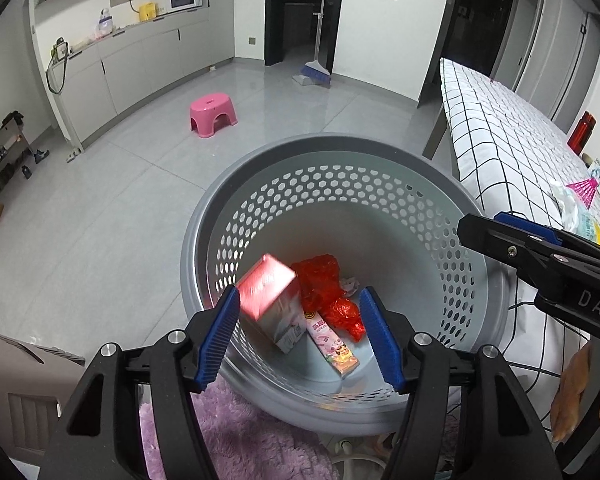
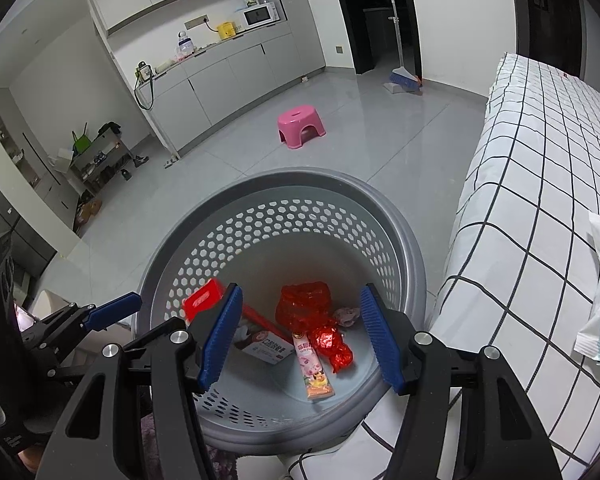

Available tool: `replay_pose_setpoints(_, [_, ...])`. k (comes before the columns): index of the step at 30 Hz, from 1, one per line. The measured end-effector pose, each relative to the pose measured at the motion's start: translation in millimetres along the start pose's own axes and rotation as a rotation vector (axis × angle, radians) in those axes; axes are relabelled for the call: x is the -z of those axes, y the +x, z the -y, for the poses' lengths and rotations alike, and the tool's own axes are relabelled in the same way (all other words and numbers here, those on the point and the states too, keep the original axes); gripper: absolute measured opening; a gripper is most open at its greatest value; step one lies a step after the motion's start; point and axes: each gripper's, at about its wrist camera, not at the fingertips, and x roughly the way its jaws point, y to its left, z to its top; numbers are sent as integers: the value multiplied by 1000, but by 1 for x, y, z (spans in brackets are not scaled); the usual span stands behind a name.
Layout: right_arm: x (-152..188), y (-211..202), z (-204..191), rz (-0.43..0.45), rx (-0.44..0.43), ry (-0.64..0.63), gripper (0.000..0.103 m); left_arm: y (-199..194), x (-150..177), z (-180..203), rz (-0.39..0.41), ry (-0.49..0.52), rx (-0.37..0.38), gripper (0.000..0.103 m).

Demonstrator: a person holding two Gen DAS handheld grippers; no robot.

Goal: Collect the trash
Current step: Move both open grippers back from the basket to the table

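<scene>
Hovering over gray bin (image 1: 452, 280) | left gripper (image 1: 298, 338) jaws apart, empty | right gripper (image 2: 300, 338) jaws apart, empty | red-topped box (image 1: 268, 292), red wrapper (image 2: 304, 304), pink pouch (image 2: 316, 372) inside bin | only left view shows red bottle (image 1: 582, 130) on checked bed (image 2: 540, 200)

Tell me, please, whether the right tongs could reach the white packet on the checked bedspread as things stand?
Probably yes: the right tongs stand open and empty over the grey basket, and the white packet lies uncovered at the bedspread's edge beside them, with nothing between.
</scene>
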Motion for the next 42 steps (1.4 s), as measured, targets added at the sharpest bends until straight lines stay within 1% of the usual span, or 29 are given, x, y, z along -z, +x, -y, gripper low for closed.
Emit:
replay_pose_setpoints(5, [5,-10,3,5,0,17,59,-10,-1,5,17,8,-3,62])
replay_pose_setpoints(9, [7,-23,4,27,4,19,59,-19,0,10,31,18,-3,62])
replay_pose_setpoints(11, [7,-31,5,43,12,18,59,-23,1,13,39,21,-4,68])
replay_pose_setpoints(13, [10,-41,5,62,30,15,61,-27,1,15,48,21,-5,70])
replay_pose_setpoints(15, [13,-50,5,81,50,12,63,-30,1,19,52,25,0,70])
replay_pose_setpoints(19, [20,-69,13,110,88,21,65,-35,1,30,59,40,3,71])
replay_pose_setpoints(21, [23,-79,17,124,110,29,66,-38,1,36,67,46,4,73])
replay_pose_setpoints(25, [36,-104,33,157,177,46,69,-44,-1,56,96,70,11,76])
replay_pose_setpoints(28, [47,-124,48,185,232,67,72,-48,-2,72,110,84,27,82])
replay_pose_setpoints(30, [56,-136,60,204,259,86,72,-50,-3,85,121,98,36,84])
replay_pose_setpoints(39, [91,-188,136,254,424,229,76,-51,-13,161,140,180,101,92])
replay_pose_setpoints(42, [103,-201,161,259,502,262,77,-47,-17,186,143,202,124,94])
